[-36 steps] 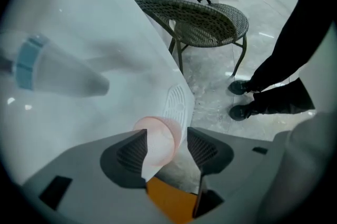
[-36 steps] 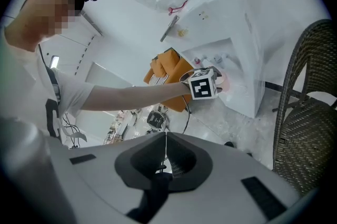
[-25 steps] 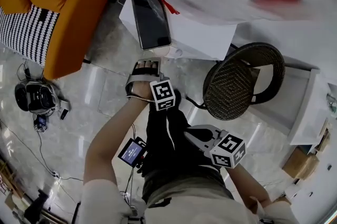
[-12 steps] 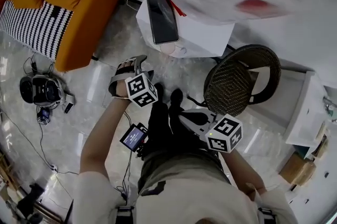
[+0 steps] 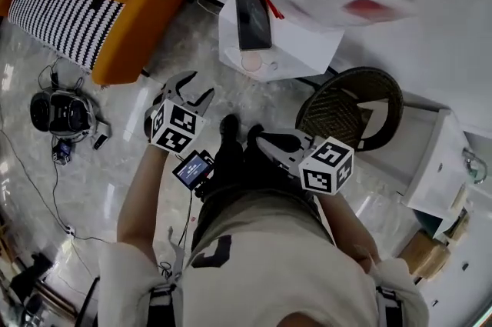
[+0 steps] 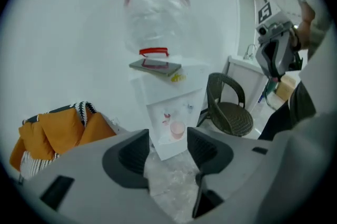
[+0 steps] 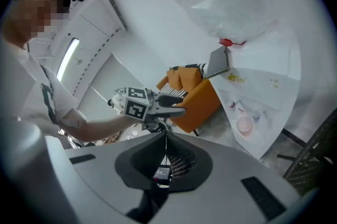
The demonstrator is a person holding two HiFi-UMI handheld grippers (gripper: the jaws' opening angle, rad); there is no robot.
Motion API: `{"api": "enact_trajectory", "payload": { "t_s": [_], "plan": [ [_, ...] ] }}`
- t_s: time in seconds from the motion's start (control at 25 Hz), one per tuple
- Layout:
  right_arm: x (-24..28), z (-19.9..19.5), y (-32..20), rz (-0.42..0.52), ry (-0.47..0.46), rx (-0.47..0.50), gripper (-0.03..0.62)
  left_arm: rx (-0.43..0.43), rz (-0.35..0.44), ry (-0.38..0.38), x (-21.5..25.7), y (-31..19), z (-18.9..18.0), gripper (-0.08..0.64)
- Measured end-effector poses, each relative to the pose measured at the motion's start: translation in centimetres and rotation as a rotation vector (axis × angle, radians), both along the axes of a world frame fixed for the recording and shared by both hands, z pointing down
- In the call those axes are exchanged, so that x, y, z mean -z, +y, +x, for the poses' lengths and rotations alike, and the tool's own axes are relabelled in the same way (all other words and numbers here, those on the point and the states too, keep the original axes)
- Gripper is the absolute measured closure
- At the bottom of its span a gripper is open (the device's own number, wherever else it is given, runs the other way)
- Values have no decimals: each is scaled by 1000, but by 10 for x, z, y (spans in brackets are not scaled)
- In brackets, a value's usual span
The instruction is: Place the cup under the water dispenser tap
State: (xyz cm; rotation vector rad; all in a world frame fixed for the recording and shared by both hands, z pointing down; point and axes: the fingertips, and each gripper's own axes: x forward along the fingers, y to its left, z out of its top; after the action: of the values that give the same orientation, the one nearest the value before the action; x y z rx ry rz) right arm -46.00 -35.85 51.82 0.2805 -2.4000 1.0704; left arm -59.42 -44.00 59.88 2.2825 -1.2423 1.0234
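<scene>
A pink cup (image 5: 251,62) stands in the recess of the white water dispenser (image 5: 292,48), below its small taps; it also shows in the left gripper view (image 6: 177,129) and the right gripper view (image 7: 245,124). A big clear water bottle (image 6: 155,1) sits on top of the dispenser. My left gripper (image 5: 192,91) hangs in the air well short of the dispenser, and its jaws (image 6: 167,146) are closing with nothing between them. My right gripper (image 5: 269,142) is shut and empty (image 7: 166,138), held in front of the person's body.
An orange sofa (image 5: 115,2) with a striped cushion stands to the left. A dark wicker chair (image 5: 346,114) is right of the dispenser, with a white cabinet (image 5: 438,164) beyond it. A black radio (image 5: 61,114) and cables lie on the marble floor. A dark phone (image 5: 254,16) lies on the dispenser.
Both grippers have risen. The left one has swung to the left and rolled, so its marker cube faces up. The dispenser and cup have not moved.
</scene>
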Motion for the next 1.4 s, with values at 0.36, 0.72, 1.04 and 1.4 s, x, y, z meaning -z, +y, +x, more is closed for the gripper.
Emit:
{"api": "enact_trajectory", "payload": {
  "t_s": [0.36, 0.72, 1.04, 1.4],
  "plan": [
    [30, -50, 28, 101, -22, 181, 566, 28, 154, 29, 44, 5, -29, 324],
    [48, -65, 42, 226, -19, 259, 566, 28, 136, 296, 57, 31, -16, 314],
    [65, -70, 39, 298, -71, 255, 566, -25, 167, 234, 74, 43, -8, 318],
    [88, -53, 41, 471, -80, 287, 566, -92, 218, 312, 118, 52, 39, 465]
  ]
}}
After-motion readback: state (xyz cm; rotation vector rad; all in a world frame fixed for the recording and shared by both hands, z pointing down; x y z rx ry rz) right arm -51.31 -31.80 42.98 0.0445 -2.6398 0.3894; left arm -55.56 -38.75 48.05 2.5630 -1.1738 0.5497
